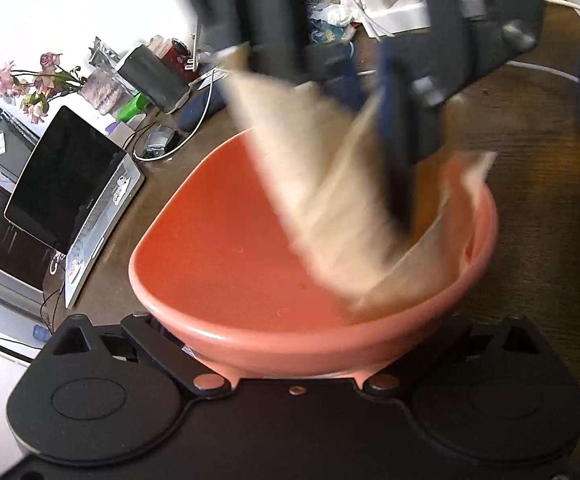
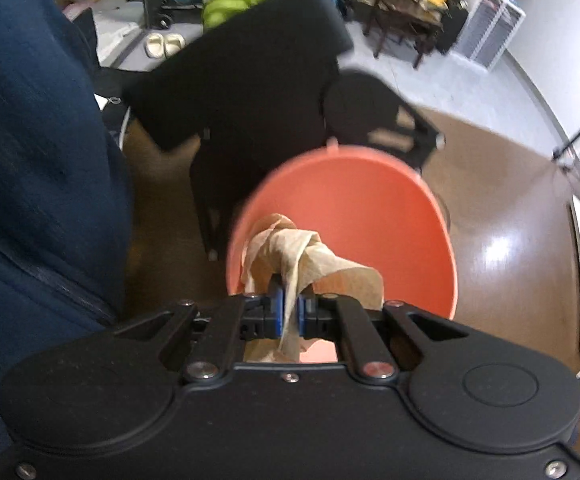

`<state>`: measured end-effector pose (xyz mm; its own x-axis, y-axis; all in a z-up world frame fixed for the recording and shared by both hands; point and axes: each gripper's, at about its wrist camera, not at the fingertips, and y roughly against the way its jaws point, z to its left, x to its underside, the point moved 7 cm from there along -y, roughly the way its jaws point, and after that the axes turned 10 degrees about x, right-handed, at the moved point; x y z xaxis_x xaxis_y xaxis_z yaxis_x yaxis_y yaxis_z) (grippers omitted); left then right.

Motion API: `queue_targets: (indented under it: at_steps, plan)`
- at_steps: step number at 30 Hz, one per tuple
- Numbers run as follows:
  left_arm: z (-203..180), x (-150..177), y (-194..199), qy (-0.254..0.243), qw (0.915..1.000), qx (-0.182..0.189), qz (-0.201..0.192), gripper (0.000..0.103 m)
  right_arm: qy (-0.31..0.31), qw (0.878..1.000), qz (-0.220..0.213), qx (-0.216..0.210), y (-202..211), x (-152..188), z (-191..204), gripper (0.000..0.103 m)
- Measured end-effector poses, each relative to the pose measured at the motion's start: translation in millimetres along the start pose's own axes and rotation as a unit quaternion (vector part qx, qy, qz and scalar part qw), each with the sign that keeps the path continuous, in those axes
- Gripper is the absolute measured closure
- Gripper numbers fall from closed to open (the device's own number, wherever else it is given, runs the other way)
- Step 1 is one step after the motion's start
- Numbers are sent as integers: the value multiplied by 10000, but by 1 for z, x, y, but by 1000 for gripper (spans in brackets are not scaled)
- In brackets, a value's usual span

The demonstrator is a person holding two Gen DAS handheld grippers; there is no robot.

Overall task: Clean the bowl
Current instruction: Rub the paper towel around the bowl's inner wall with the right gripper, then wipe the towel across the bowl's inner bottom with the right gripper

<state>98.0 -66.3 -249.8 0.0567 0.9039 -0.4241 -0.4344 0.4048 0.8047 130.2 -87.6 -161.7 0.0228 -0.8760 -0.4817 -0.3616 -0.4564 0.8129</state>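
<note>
we clench the right hand-held gripper (image 2: 290, 312) on the paper towel (image 2: 290, 256), dragging it inside the bowl (image 2: 370, 216); the left hand-held gripper (image 1: 290, 364) grips the bowl's near rim above the bench (image 1: 530, 140), steadying it for wiping.

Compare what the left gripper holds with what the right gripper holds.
The left gripper clamps the rigid salmon bowl by its near rim; the right gripper pinches a limp beige paper towel. The bowl looks sharp; the towel is motion-blurred inside it. Both grippers are shut on their object.
</note>
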Motion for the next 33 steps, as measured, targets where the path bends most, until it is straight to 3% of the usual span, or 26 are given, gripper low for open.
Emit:
queue_targets:
  at_steps: [7,14,19,26,33]
  plan:
    - [-6,0,4,145,9998,-62,84,5,28,9993,-198,319,-14,-21,-33,95]
    - [-2,-1,2,354,9993,-73,115,5,-190,9975,116,666,-12,18,-55,95]
    - [-2,-2,-1,322,9994,-56,89,5,-257,9977,342,534,-13,40,-45,95]
    - [-9,0,2,477,9988,-127,67,5,-60,9991,328,255,-24,23,-14,95]
    - [-10,-1,3,485,9987,-133,71,5,-194,9996,135,147,-25,20,-25,95]
